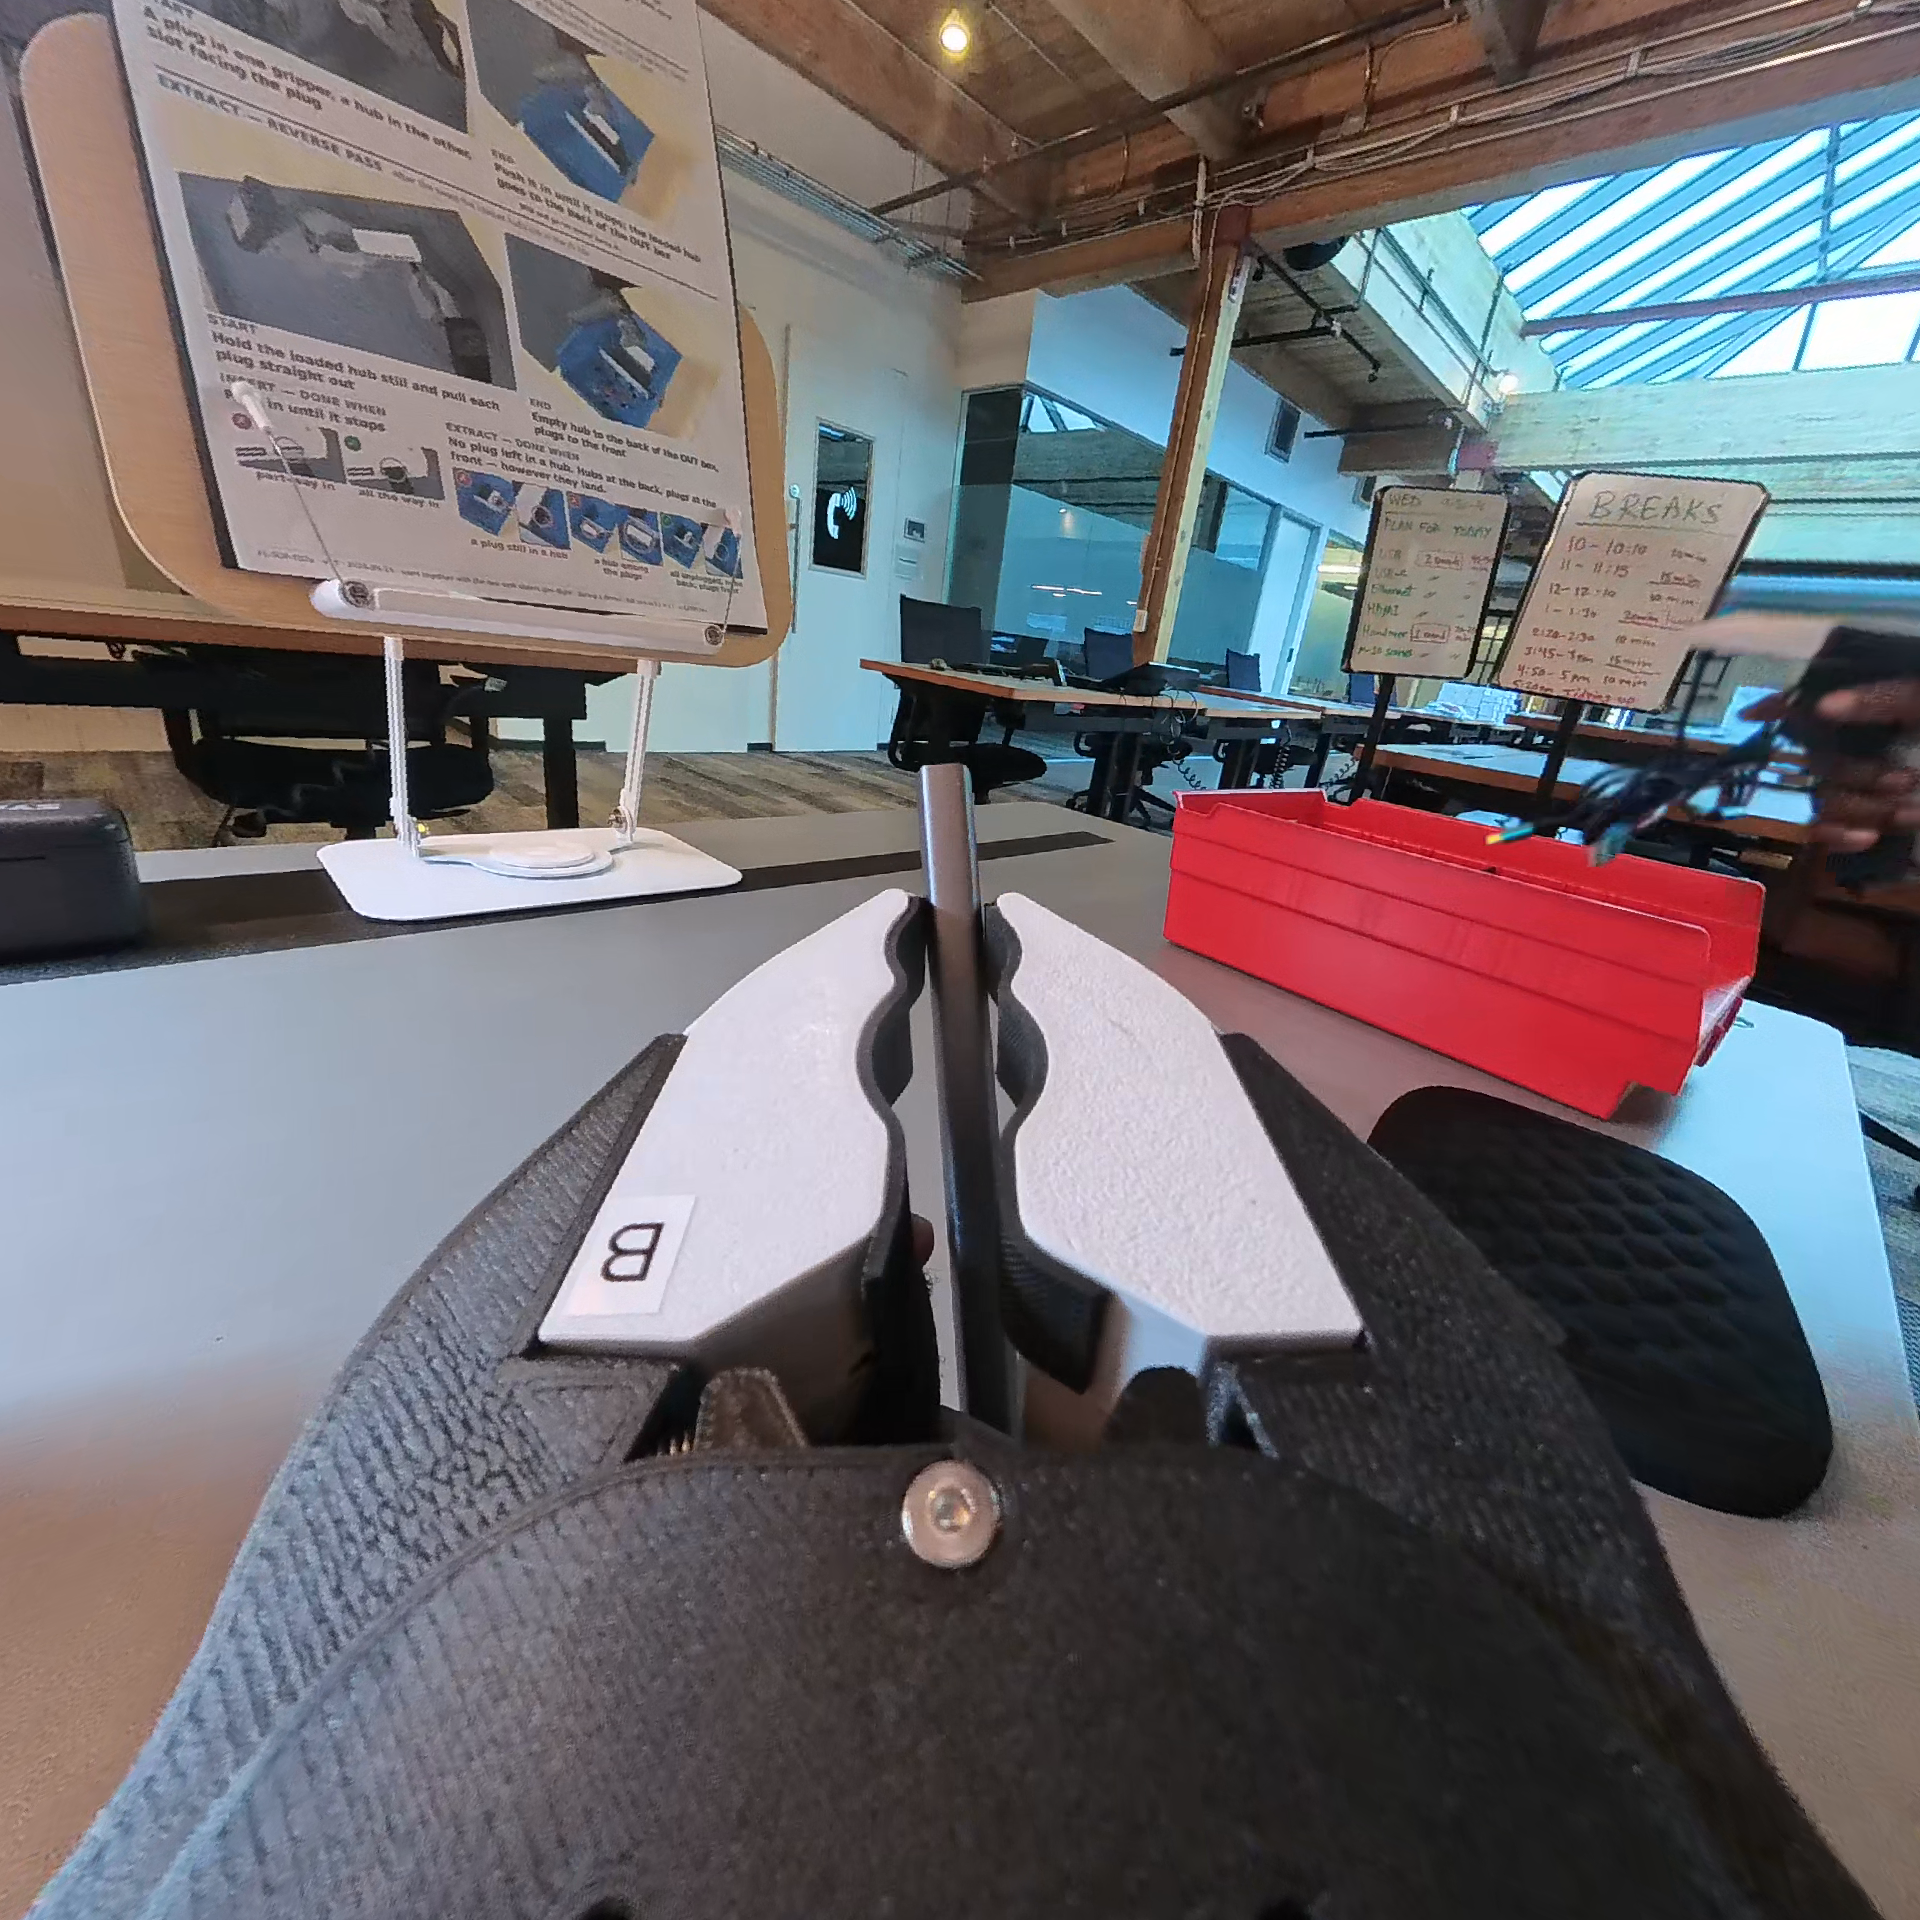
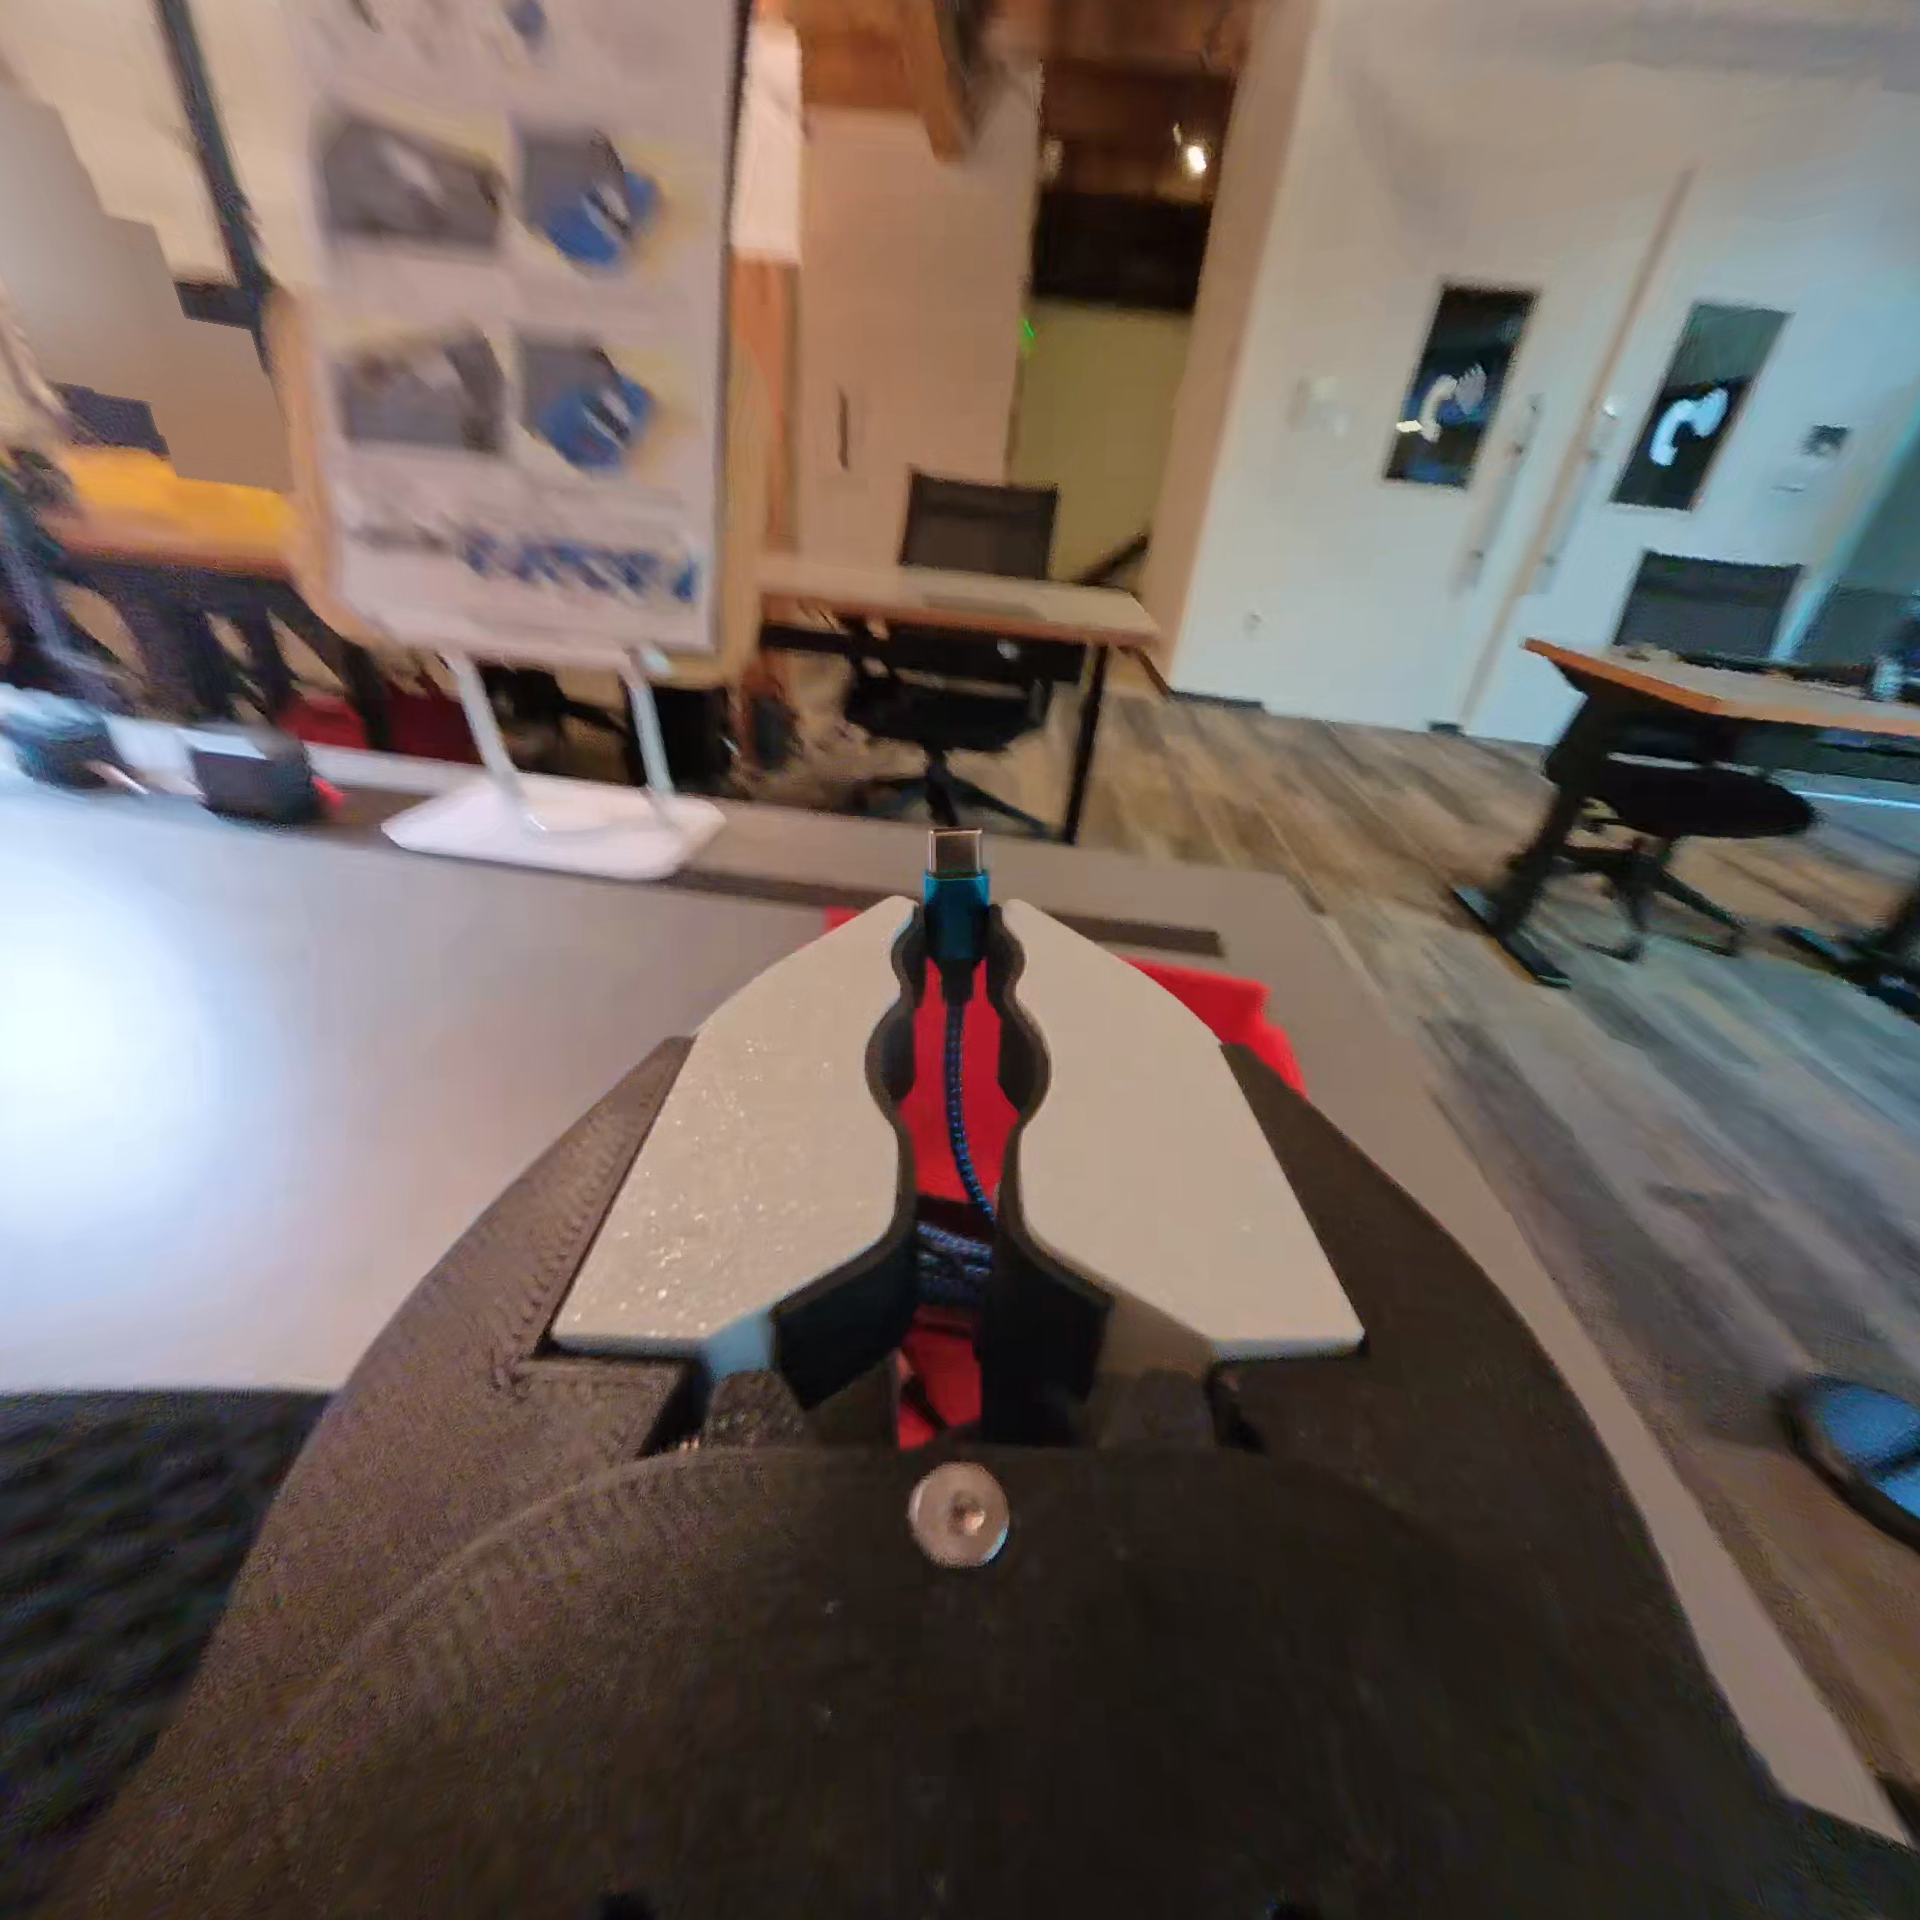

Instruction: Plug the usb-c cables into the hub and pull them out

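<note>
Dark grey and thin, the hub (image 1: pixel 951 997) stands on edge between your left gripper (image 1: pixel 954 914) fingers, clamped along its length with its far end poking out past the tips, up off the grey table (image 1: pixel 312 1091). Its ports can't be seen from this angle.

Your right gripper (image 2: pixel 954 914) is closed on the teal shell of the usb-c cable (image 2: pixel 956 914), the metal plug sticking forward beyond the tips; the blue braided cord trails back between the fingers. That view is blurred, so it reads as mid-swing. Below and just beyond it sits the red bin (image 1: pixel 1455 935), which in the left view lies to the right of the hub, with the right gripper's hand blurred above the bin's far end.

You look to be on the insertion step: both pieces are held and well apart. The next move calls for bringing plug and hub face to face, squaring the plug to a slot, and pushing straight in while the hub is kept steady. A skewed approach could jam the plug.
</note>
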Motion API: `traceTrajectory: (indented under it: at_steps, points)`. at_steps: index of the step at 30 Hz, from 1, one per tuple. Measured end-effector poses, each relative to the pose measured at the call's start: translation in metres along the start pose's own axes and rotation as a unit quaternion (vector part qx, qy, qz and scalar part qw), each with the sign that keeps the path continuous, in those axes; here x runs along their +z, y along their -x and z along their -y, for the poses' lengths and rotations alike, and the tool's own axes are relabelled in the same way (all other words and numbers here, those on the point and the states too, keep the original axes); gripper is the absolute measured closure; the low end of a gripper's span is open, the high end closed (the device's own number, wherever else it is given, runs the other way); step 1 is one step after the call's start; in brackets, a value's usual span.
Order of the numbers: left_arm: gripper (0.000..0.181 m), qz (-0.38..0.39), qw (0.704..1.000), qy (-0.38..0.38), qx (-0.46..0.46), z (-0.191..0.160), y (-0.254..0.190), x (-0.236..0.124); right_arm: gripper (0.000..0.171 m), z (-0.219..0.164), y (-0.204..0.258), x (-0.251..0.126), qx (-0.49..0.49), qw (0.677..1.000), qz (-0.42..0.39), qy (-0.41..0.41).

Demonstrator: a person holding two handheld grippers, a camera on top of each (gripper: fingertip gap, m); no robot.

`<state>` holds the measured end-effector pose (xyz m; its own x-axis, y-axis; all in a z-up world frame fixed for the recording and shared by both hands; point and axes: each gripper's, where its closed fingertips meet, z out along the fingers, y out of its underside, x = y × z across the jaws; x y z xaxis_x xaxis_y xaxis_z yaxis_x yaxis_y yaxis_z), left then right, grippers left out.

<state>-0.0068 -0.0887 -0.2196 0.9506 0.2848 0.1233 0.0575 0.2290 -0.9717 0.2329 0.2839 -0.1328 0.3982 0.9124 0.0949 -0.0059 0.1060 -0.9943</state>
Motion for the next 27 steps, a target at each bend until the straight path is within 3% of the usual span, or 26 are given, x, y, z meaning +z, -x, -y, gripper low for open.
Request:
traceTrajectory:
  at_steps: [4,7,10,14,18,21,23,25,27]
  points:
    - [0.17,0.0,1.0,0.002,-0.01,-0.001,0.002,0.0,0.161,-0.054,-0.009,0.012,-0.071,0.996,-0.003,0.059]
    - [0.17,0.001,1.0,-0.002,-0.02,0.0,0.004,0.0,0.16,-0.091,0.0,0.018,-0.034,0.993,0.044,0.108]
    - [0.17,0.0,1.0,-0.002,-0.023,0.0,0.004,-0.001,0.159,-0.134,-0.004,0.017,0.016,0.977,0.04,0.208]
    - [0.17,-0.001,1.0,-0.001,-0.019,0.0,0.003,0.0,0.143,-0.111,-0.005,0.015,0.047,0.984,0.016,0.171]
    - [0.17,-0.001,1.0,-0.001,-0.016,0.0,0.003,0.0,0.123,-0.061,0.012,0.009,0.023,0.996,-0.011,0.087]
    - [0.17,-0.002,1.0,0.0,-0.015,0.0,0.002,0.0,0.127,-0.005,0.068,0.007,-0.004,0.999,0.041,-0.034]
    - [0.17,-0.004,1.0,0.0,-0.011,0.0,0.001,0.0,0.136,0.022,0.128,0.007,0.01,0.988,0.125,-0.093]
    - [0.17,-0.015,1.0,0.001,-0.002,0.0,-0.003,0.0,0.139,0.031,0.205,0.004,0.04,0.957,0.262,-0.118]
    - [0.17,-0.037,0.999,0.003,0.018,-0.001,-0.012,0.0,0.137,0.017,0.286,-0.006,0.042,0.904,0.417,-0.086]
